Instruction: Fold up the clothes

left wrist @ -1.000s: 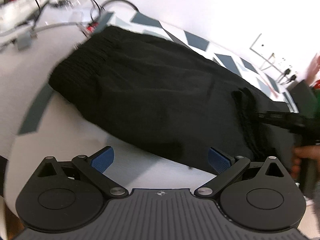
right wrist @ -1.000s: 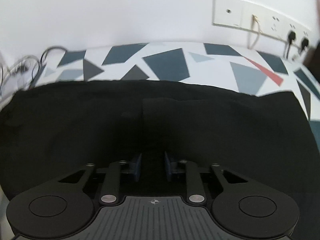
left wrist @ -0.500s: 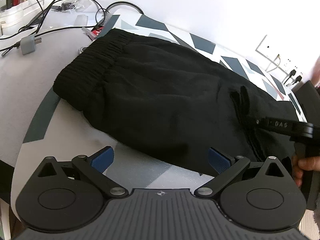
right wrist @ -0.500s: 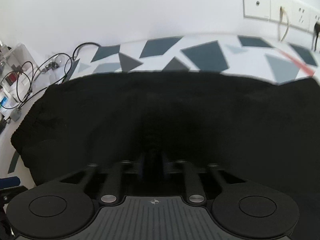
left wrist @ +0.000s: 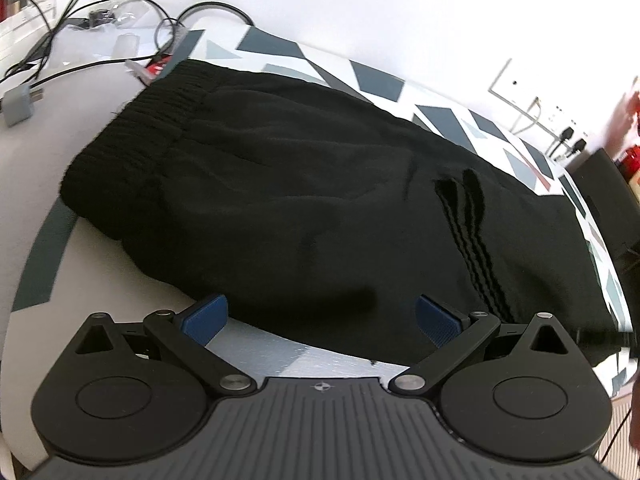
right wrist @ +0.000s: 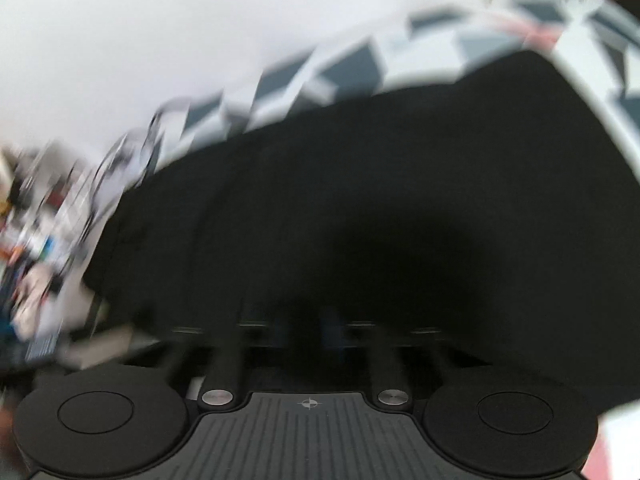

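Black knitted garment with a ribbed waistband [left wrist: 320, 208] lying flat on a white tabletop patterned with grey angular patches [left wrist: 372, 76]. Left gripper [left wrist: 320, 316], blue pads spread wide, hovers at the garment's near edge, gripping nothing. Right gripper [right wrist: 310, 330], blurred, has jaws drawn together; fabric between them cannot be confirmed.

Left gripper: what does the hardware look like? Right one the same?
Left gripper: black linkage arms with silver pivot screws, blue textured pads, two round black discs, ribbed grey base with a small crosshair mark. Right gripper: same discs, screws, ribbed base and crosshair; pads blurred, bluish.
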